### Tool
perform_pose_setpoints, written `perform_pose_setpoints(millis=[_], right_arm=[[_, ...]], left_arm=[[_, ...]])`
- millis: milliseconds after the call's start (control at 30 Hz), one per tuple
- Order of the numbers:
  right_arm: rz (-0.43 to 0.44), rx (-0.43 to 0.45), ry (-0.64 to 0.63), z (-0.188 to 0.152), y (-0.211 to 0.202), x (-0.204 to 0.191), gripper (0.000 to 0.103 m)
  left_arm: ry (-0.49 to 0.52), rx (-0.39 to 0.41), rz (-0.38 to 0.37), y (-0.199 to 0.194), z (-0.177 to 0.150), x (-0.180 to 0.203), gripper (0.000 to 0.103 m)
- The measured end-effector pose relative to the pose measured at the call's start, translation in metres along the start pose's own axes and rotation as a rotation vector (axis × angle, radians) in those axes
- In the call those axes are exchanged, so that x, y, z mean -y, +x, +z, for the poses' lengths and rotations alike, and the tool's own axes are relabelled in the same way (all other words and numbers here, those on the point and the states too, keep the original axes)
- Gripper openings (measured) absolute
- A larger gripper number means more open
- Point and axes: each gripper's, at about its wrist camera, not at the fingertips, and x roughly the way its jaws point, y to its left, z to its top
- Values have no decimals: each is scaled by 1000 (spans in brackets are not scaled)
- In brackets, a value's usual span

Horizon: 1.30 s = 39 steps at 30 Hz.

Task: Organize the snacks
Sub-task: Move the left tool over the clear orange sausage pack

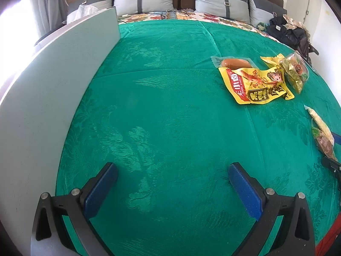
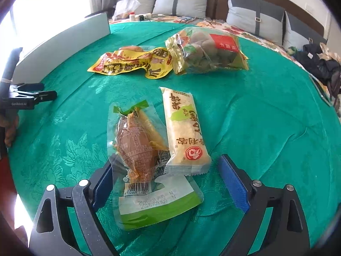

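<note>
In the left wrist view, a pale grey board (image 1: 61, 81) stands on edge along the left of the frame, bordering the green cloth (image 1: 170, 106) spread over the bed. The left tongs (image 1: 172, 185) sit at the bottom centre, released, their 2 blue pads wide apart over bare cloth and touching nothing. In the upper right of this frame lies a sausage pack (image 1: 233, 63), with the yellow snack packet (image 1: 255, 83) overlapping its near edge and a clear bag of round snacks (image 1: 295, 71) just beside that on the right.

In the right wrist view, the left tongs (image 2: 45, 97) show again at the left edge. In the upper centre lies the yellow snack packet (image 2: 132, 64), its right end touching the clear bag of round snacks (image 2: 206, 51). Below, at centre, the vacuum-packed chicken leg (image 2: 138, 149) lies with the cream rice cracker bar (image 2: 185, 130) touching its right side, the bar's near end resting over the pack's edge. The right tongs (image 2: 168, 183) at the bottom are released; the left pad touches the chicken leg pack's lower left edge, the right pad stands apart from both packs. Grey pillows (image 2: 181, 2) line the headboard along the top.
</note>
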Motion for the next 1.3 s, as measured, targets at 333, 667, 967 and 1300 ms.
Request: perform_pose_setpoints(millis=[333,667,967,1300], right_arm=[[3,1,1,-2,-1,1,94],[3,1,2,-2,0,1,94],[4,1,2,-3,0,1,94],[5,1,3,-3,1,1,94]], left_arm=[[89,44,3,18,137,52,96],[304,-132,-111,52,96,91,85],[674,-178,-96,63,142,125,86],[470,-143,-63,115,204,122,96]])
